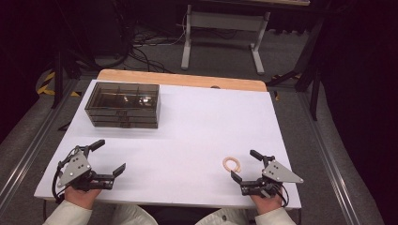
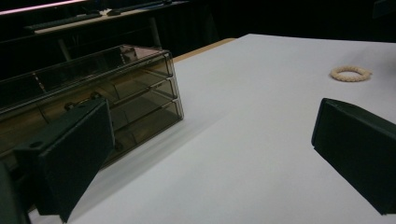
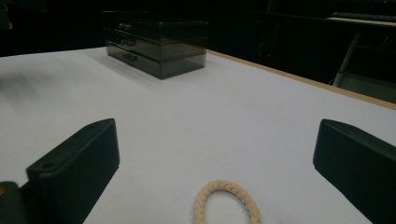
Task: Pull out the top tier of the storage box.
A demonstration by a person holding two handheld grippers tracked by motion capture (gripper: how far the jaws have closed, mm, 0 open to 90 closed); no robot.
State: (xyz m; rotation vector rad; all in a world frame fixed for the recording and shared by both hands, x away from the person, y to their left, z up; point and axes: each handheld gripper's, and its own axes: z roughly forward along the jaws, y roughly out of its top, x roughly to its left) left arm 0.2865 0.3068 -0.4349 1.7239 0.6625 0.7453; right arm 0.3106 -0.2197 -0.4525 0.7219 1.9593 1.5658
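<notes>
From my feed the room is dim, with black curtains on the right and darkness at the far left. The white table top catches most of the light, and a strip of bare wooden edge shows along its far side. Beyond it I see grey carpet floor, a tangle of black cables, and the white legs of another desk. Yellow-black hazard tape marks the floor at left.

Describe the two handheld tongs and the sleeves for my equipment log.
Both the left tongs and right tongs have black bodies, two flat black jaws and a grey three-cornered plate with dark holes. A black cable trails from each. The sleeves are cream-white.
</notes>
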